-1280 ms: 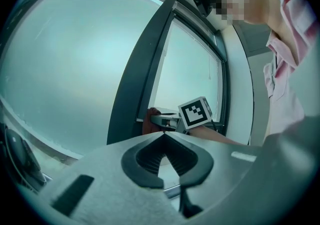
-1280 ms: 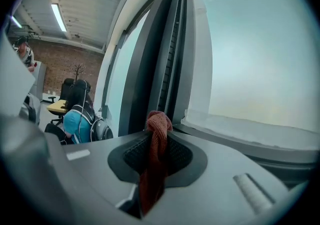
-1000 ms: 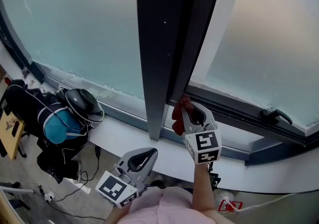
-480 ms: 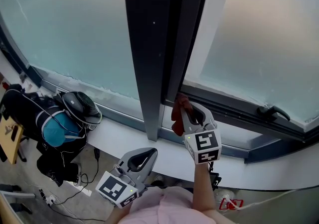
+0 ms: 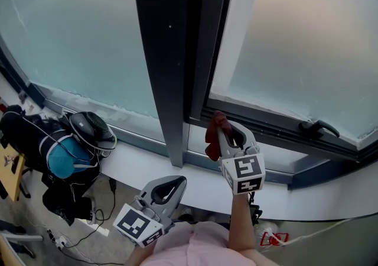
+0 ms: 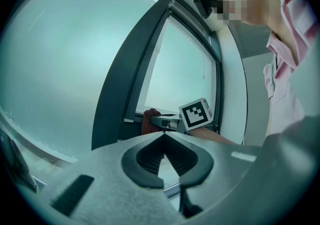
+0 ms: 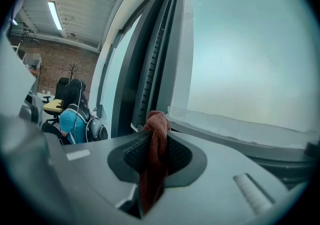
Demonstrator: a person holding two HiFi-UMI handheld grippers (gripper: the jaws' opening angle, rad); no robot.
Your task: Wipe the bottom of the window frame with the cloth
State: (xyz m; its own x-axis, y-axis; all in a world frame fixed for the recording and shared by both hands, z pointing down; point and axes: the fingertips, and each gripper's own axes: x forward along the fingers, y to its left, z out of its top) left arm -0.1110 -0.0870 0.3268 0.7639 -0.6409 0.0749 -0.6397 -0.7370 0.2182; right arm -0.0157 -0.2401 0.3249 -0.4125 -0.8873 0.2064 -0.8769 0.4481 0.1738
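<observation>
A: What does the right hand-held gripper (image 5: 223, 135) carry?

B: Its jaws pinch the cloth (image 5: 212, 138) mid-fold; it looks soft, light and limp. The bunched end sits at 12 o'clock, by the window frame (image 5: 266, 129).

A: And the left hand-held gripper (image 5: 167, 189)?

B: At 7 o'clock, closed on nothing.

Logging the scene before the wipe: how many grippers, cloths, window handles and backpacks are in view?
grippers: 2 (left gripper, right gripper)
cloth: 1
window handle: 1
backpack: 1
total: 5
</observation>
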